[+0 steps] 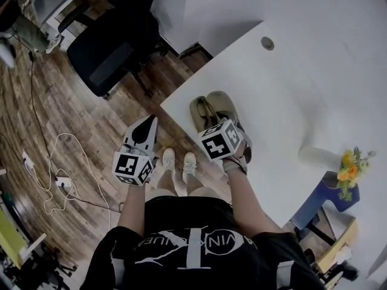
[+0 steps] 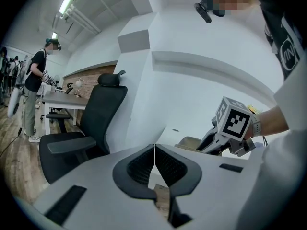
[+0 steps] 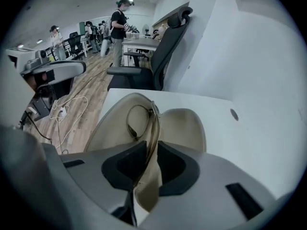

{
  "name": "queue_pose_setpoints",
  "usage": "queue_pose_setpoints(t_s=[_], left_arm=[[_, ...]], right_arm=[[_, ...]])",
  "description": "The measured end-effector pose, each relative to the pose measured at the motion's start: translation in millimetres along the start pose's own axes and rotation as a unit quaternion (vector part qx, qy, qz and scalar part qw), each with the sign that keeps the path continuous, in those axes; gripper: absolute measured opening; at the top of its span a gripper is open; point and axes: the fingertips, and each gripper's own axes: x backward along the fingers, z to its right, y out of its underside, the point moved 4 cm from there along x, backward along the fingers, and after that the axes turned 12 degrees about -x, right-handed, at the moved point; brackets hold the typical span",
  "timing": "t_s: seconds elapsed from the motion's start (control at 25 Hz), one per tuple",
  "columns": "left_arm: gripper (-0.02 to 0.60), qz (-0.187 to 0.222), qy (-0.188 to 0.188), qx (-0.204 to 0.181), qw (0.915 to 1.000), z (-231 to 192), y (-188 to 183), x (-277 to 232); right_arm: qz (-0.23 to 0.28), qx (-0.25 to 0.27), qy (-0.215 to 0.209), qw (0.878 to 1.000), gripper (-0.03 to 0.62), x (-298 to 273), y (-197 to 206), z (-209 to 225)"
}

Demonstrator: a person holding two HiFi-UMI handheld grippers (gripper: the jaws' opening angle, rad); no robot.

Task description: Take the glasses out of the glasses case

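An open beige glasses case (image 1: pixel 208 107) lies near the white table's (image 1: pixel 290 101) front left corner. In the right gripper view the glasses (image 3: pixel 138 121) rest in the case's left half (image 3: pixel 108 126), with one thin rim standing edge-on. My right gripper (image 3: pixel 152 158) points steeply down into the case, its pads shut on that rim. In the head view its marker cube (image 1: pixel 221 141) hides the jaws. My left gripper (image 1: pixel 147 124) hangs off the table's left edge above the floor, shut with nothing in it (image 2: pixel 154 163). From the left gripper view the case (image 2: pixel 189 142) shows beside the right gripper's cube (image 2: pixel 235 122).
A black office chair (image 1: pixel 112 53) stands on the wood floor left of the table. Cables and a power strip (image 1: pixel 57 177) lie on the floor. A blue vase with flowers (image 1: pixel 344 177) stands at the table's right. A cable hole (image 1: pixel 267 43) marks the far tabletop. People (image 3: pixel 117 23) stand far behind.
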Motion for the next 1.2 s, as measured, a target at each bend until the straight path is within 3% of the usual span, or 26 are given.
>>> queue_pose_setpoints(t_s=[0.48, 0.92, 1.2], left_arm=[[0.02, 0.003, -0.019, 0.006, 0.9998, -8, 1, 20], [0.02, 0.015, -0.031, -0.01, 0.9994, -11, -14, 25], [0.02, 0.024, -0.042, -0.021, 0.9986, -16, -29, 29]], right_arm=[[0.039, -0.026, -0.005, 0.999, 0.035, 10, -3, -3], [0.127, -0.084, -0.054, 0.987, 0.034, 40, -12, 12], [0.177, -0.081, -0.06, 0.979, 0.034, 59, -18, 26]])
